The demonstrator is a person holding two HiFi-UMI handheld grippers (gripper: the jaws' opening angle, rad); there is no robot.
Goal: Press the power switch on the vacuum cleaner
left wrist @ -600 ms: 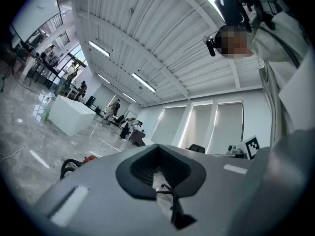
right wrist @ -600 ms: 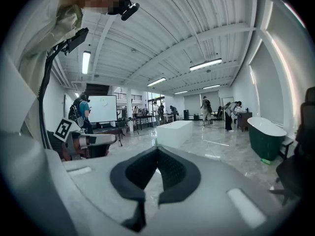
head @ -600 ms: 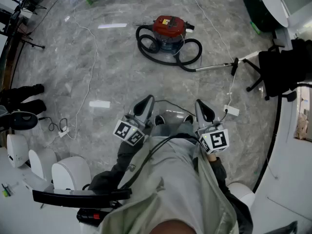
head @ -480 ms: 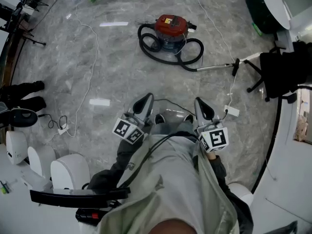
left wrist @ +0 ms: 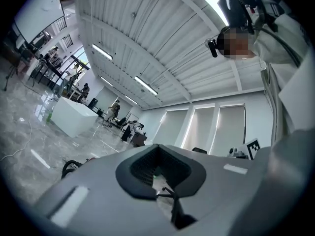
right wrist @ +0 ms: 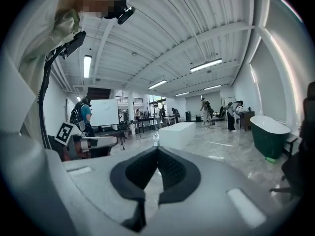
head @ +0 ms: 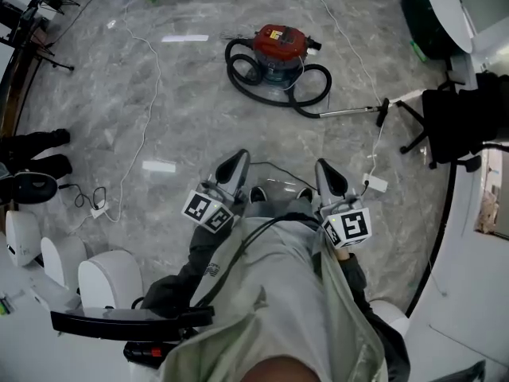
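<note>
Both my grippers are up in front of my chest, tips pointing fwd over the grey marble floor (head: pixel 183 110). L gripper (head: pixel 236 159): jaws closed tip to tip. In the left gripper view (left wrist: pixel 158 146) the black ribbed pads (left wrist: pixel 140 168) curve round a small hollow w/ nothing in it, only floor showing through. R gripper (head: pixel 328 169): same, jaws pressed together at the tip. In the right gripper view (right wrist: pixel 157 149) its pads (right wrist: pixel 135 173) ring an empty hollow. Neither one touches anything, and each marker cube sits low by my jacket.

Vacuum cleaner (head: pixel 277 46) is well ahead of me on the floor, far from both tips: red canister w/ a yellow label on top. Power switch is too small to pick out from here. Its black hose (head: pixel 306 94) loops round the body on the floor, and the metal wand (head: pixel 350 111) runs off to the R toward a black office chair (head: pixel 457 118).

A white power strip (head: pixel 374 183) lies just R of the R gripper on the floor. A thin white cable (head: pixel 147 94) trails down the L side. A dark green tub (head: pixel 429 6) sits far R at the top and also shows in the right gripper view (right wrist: pixel 268 132).
</note>
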